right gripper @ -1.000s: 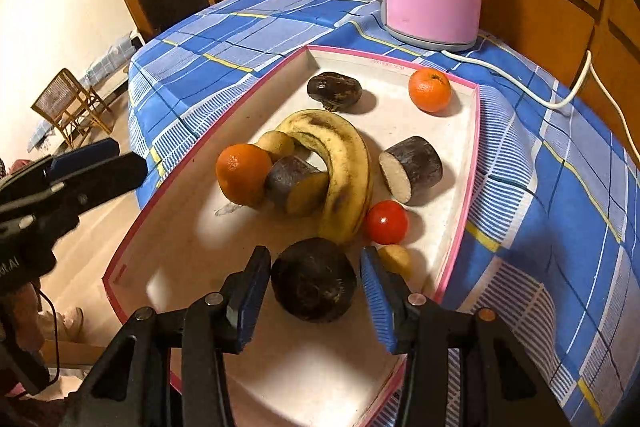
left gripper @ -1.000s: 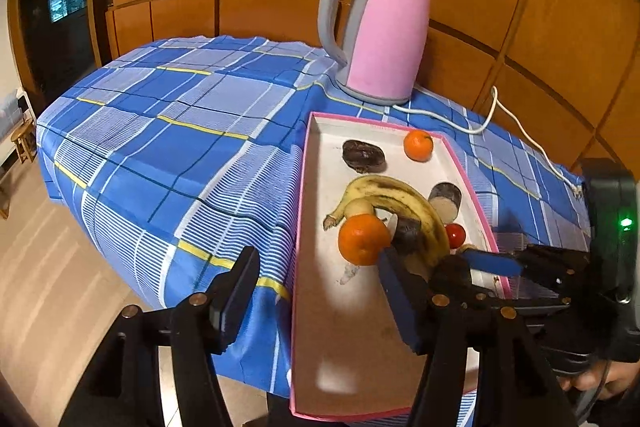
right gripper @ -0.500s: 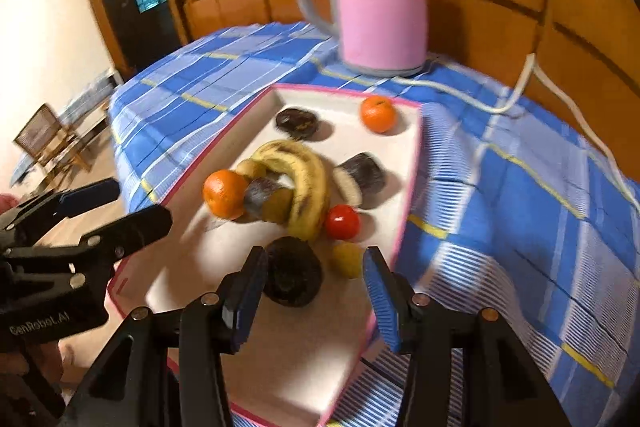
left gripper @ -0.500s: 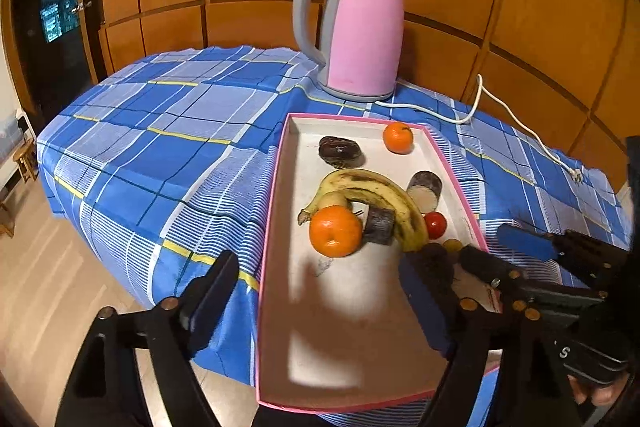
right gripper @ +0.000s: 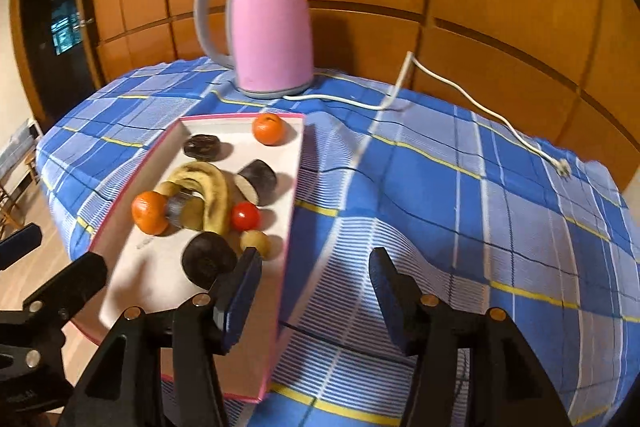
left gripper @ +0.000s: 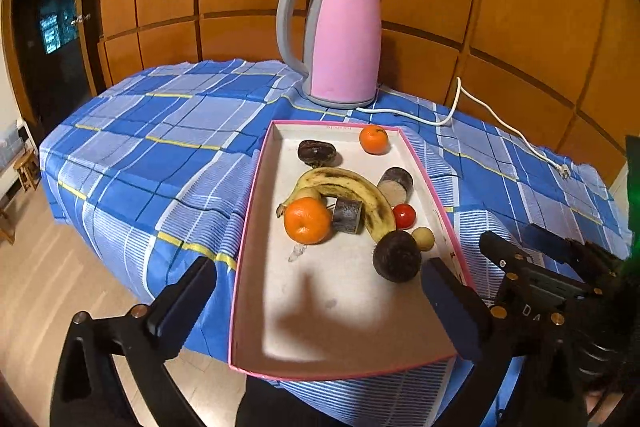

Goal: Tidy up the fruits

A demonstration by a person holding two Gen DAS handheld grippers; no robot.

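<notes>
A pink-rimmed tray holds a banana, two oranges, a tomato, a dark round fruit, a small yellow fruit and dark cut pieces. My left gripper hovers back from the tray's near end, its jaws opening wide with nothing held. My right gripper hangs over the tray's right rim and the cloth. Its jaws are opening too and are empty, with the dark fruit just left of its left finger.
A pink kettle stands behind the tray on the blue checked tablecloth. Its white cord trails right to a loose plug. Wooden wall panels rise behind. The table edge and floor lie to the left.
Both grippers drew back from the fruit and their jaws widened. The right one swung right, so the dark round fruit no longer lies between its fingers.
</notes>
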